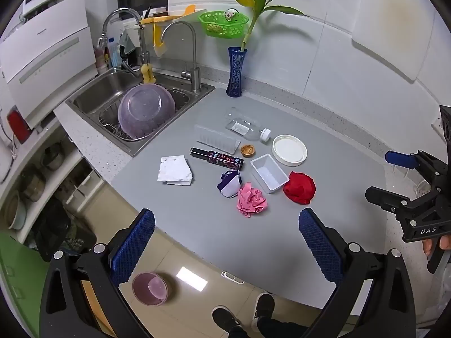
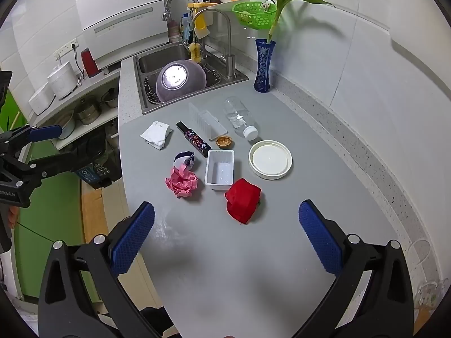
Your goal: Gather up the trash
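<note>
Trash lies on the grey counter [image 2: 324,152]: a crumpled red paper [image 2: 243,203] [image 1: 299,187], a crumpled pink paper [image 2: 181,182] [image 1: 251,200], a purple-white wrapper [image 2: 184,159] [image 1: 229,183], a white tissue [image 2: 156,134] [image 1: 175,169], a dark patterned tube [image 2: 194,139] [image 1: 217,158], a small white tray [image 2: 220,169] [image 1: 269,172], a clear ridged tray [image 2: 207,121] [image 1: 215,137], a clear bottle [image 2: 239,119] [image 1: 248,126], a white lid [image 2: 270,159] [image 1: 289,149] and a nut shell [image 2: 224,141] [image 1: 248,150]. My left gripper [image 1: 225,242] is open and empty near the counter's front edge. My right gripper [image 2: 225,239] is open and empty, just short of the red paper.
A sink [image 1: 93,98] holds an upturned purple bowl [image 1: 146,109] at the back left. A blue vase [image 1: 234,71] with a plant stands by the wall. A pink bin [image 1: 150,288] sits on the floor below the counter edge. A black bin [image 2: 95,157] stands left of the counter.
</note>
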A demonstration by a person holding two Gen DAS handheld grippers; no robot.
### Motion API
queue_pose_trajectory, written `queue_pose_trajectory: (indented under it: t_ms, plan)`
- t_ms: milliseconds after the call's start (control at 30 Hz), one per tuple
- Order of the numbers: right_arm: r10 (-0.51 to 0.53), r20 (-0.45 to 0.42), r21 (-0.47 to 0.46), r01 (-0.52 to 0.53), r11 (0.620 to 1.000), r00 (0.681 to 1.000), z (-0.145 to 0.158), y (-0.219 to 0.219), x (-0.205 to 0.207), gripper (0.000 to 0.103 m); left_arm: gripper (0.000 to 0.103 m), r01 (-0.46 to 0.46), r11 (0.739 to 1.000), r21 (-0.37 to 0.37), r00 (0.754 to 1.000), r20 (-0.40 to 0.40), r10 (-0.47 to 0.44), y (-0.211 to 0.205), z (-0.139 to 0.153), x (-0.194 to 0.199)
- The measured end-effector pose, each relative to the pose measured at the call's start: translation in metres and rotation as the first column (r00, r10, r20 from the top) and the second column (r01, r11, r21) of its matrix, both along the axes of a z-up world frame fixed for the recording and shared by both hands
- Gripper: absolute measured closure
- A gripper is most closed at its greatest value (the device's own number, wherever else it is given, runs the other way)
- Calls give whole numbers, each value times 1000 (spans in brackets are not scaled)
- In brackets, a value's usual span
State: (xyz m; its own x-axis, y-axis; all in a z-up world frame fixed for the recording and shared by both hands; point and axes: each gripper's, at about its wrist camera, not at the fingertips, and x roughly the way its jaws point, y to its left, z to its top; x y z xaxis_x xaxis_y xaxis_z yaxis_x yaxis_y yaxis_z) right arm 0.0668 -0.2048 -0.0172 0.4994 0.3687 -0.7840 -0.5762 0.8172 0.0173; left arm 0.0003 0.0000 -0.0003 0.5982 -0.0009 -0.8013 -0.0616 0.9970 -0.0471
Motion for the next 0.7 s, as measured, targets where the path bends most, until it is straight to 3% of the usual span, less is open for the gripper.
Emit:
queue_pose_trajectory:
  t_ms: [700]
  plan:
    - [-1,-9,4,1,1000,1000,2,0,3,3,5,-4,1000,-4,1000,-3,4,1,-2,0]
